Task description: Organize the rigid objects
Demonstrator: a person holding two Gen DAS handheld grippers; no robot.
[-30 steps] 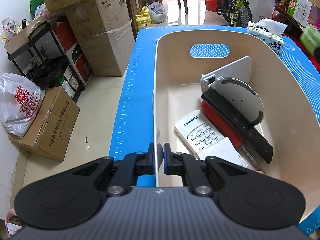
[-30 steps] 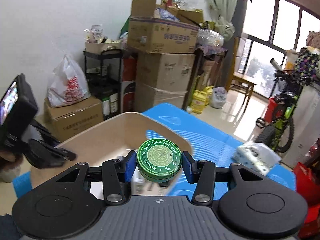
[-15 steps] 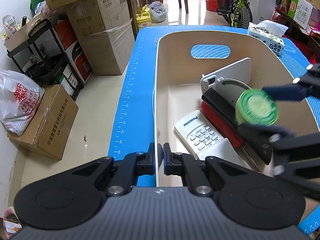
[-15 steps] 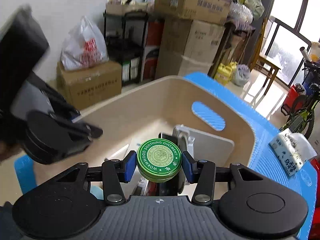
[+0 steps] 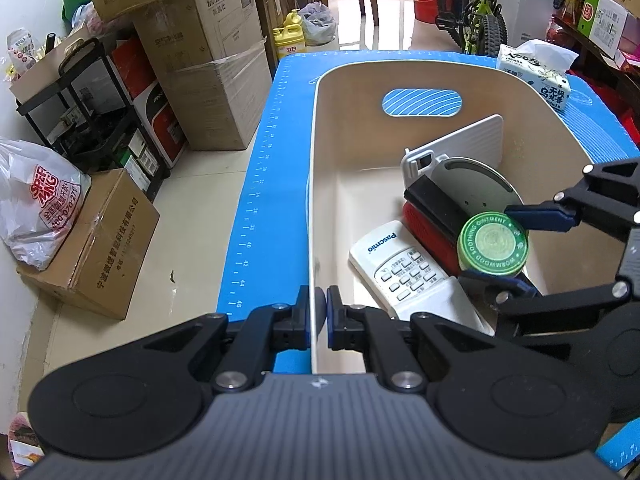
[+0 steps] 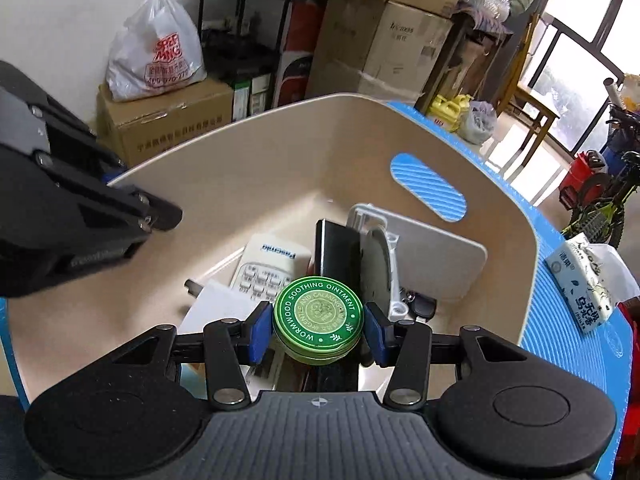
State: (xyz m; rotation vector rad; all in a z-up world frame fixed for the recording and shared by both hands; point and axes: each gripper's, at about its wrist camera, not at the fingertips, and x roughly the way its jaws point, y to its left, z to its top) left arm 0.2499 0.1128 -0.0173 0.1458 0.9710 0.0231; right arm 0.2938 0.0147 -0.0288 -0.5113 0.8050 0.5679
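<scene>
A cream plastic bin (image 5: 344,168) (image 6: 248,168) stands on a blue mat (image 5: 276,128). My left gripper (image 5: 319,307) is shut on the bin's near left wall. My right gripper (image 6: 318,326) (image 5: 516,248) is shut on a round green ointment tin (image 6: 318,316) (image 5: 492,245) and holds it inside the bin, just above the contents. Under it lie a white remote (image 5: 394,268) (image 6: 272,268), a black slab (image 5: 436,204) (image 6: 336,248) on a red item (image 5: 428,232), a grey disc (image 5: 476,188) and a white board (image 5: 468,140) (image 6: 436,264).
A tissue pack (image 5: 536,76) (image 6: 584,284) lies on the mat past the bin's far right corner. Left of the table are cardboard boxes (image 5: 208,72), a black rack (image 5: 84,120) and a white plastic bag (image 5: 36,208). A bicycle (image 5: 476,16) stands at the back.
My right gripper has come down with the green tin, from above the bin's rim to low inside the bin over the black slab. The left gripper has kept its hold on the wall.
</scene>
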